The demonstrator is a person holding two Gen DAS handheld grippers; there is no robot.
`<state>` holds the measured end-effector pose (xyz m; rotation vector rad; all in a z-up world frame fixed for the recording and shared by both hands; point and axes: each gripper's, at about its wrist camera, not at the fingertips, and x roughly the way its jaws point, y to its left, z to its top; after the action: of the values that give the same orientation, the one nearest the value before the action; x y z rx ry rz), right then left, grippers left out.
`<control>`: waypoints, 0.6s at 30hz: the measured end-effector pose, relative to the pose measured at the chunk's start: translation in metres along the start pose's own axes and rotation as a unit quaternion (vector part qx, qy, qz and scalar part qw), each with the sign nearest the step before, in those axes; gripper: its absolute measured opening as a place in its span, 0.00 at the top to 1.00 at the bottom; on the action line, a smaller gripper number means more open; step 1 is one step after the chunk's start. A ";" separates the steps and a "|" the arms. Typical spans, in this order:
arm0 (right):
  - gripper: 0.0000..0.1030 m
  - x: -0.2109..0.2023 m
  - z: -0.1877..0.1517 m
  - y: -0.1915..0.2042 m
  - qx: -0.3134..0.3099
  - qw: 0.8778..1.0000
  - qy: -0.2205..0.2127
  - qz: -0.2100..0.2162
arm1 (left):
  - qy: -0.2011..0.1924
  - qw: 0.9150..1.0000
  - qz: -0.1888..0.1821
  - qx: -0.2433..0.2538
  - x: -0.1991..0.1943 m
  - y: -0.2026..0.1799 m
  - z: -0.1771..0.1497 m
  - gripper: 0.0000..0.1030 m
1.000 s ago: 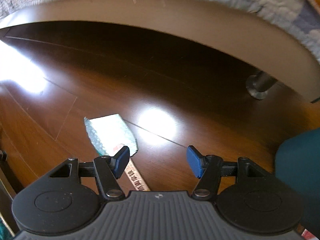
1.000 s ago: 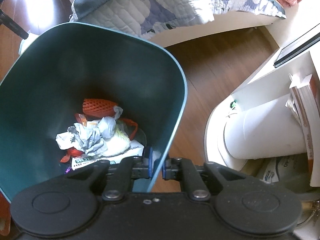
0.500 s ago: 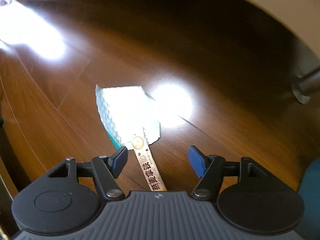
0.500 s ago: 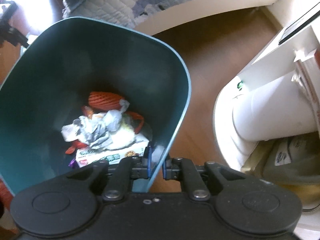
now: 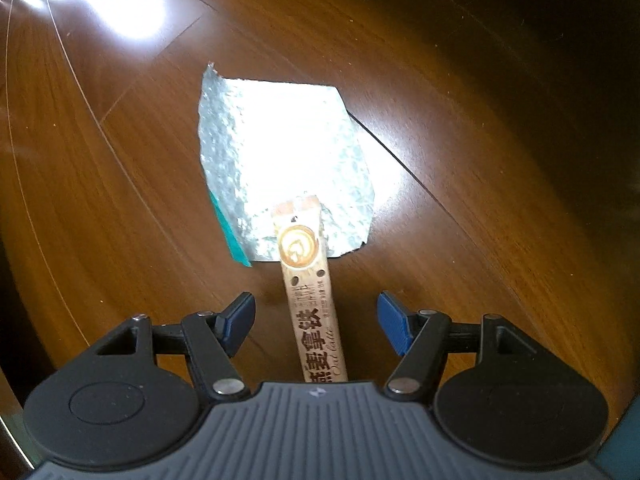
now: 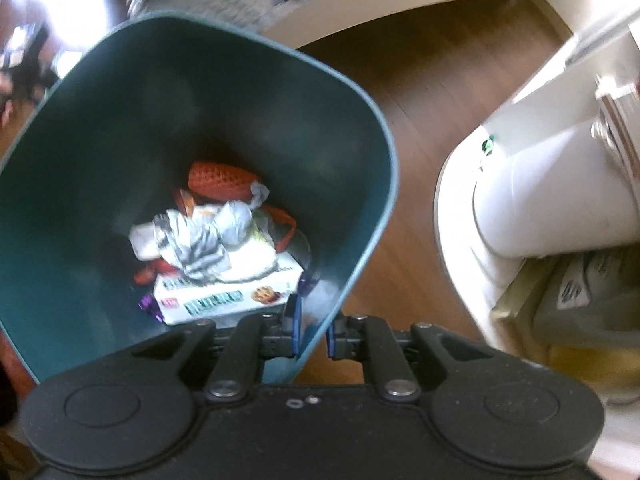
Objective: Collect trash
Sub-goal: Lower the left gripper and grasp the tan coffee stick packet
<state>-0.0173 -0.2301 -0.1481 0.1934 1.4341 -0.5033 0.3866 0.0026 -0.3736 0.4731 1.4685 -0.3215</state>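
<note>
Left tool [image 5: 316,322] downward, jaws apart; right tool [image 6: 312,330] clamped.

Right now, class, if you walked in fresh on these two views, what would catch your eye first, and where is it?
First, the shiny silver wrapper glaring on the dark wooden floor, with a tan drink sachet lying from its near edge to between the open left gripper fingers. Next, the teal bin, pinched at its rim by the right gripper, with crumpled trash at its bottom.

On the floor [image 5: 460,80] lie two pieces of trash: one bubble-wrap sheet [image 5: 280,160] and one printed stick packet [image 5: 312,300]. One teal bin [image 6: 100,120] holds one orange foam net [image 6: 220,178], one printed box [image 6: 228,296] and what look like two crumpled papers [image 6: 200,240], blurred.
</note>
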 end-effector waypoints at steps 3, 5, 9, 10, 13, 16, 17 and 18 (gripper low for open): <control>0.90 0.001 0.001 -0.006 0.022 1.000 0.005 0.005 | -0.005 1.000 0.011 0.006 0.005 -0.004 -0.005 0.35; 0.90 0.003 0.001 -0.008 0.030 0.999 0.009 0.012 | -0.014 1.000 0.013 0.008 0.004 -0.005 -0.007 0.35; 0.90 0.006 0.003 -0.008 0.042 0.998 0.019 0.041 | -0.022 1.000 0.007 0.006 0.003 -0.004 -0.011 0.46; 0.90 0.006 0.004 -0.009 0.049 0.997 0.018 0.049 | -0.023 1.000 0.001 0.003 0.001 -0.002 -0.012 0.50; 0.90 0.007 0.009 0.001 0.056 0.996 0.016 0.073 | -0.020 1.000 -0.011 -0.011 -0.001 0.002 -0.013 0.69; 0.90 0.007 0.015 0.016 0.036 0.996 0.011 0.085 | -0.024 1.000 -0.006 -0.013 -0.001 0.004 -0.016 0.77; 0.90 0.008 0.017 0.020 0.031 0.996 0.009 0.089 | -0.025 1.000 -0.003 -0.014 -0.001 0.006 -0.017 0.78; 0.90 0.008 0.019 0.023 0.026 0.995 0.006 0.092 | -0.027 1.000 0.000 -0.014 -0.001 0.007 -0.018 0.78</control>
<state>0.0098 -0.2196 -0.1572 0.3673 1.4006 -0.3878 0.3738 0.0175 -0.3720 0.4389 1.4195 -0.3097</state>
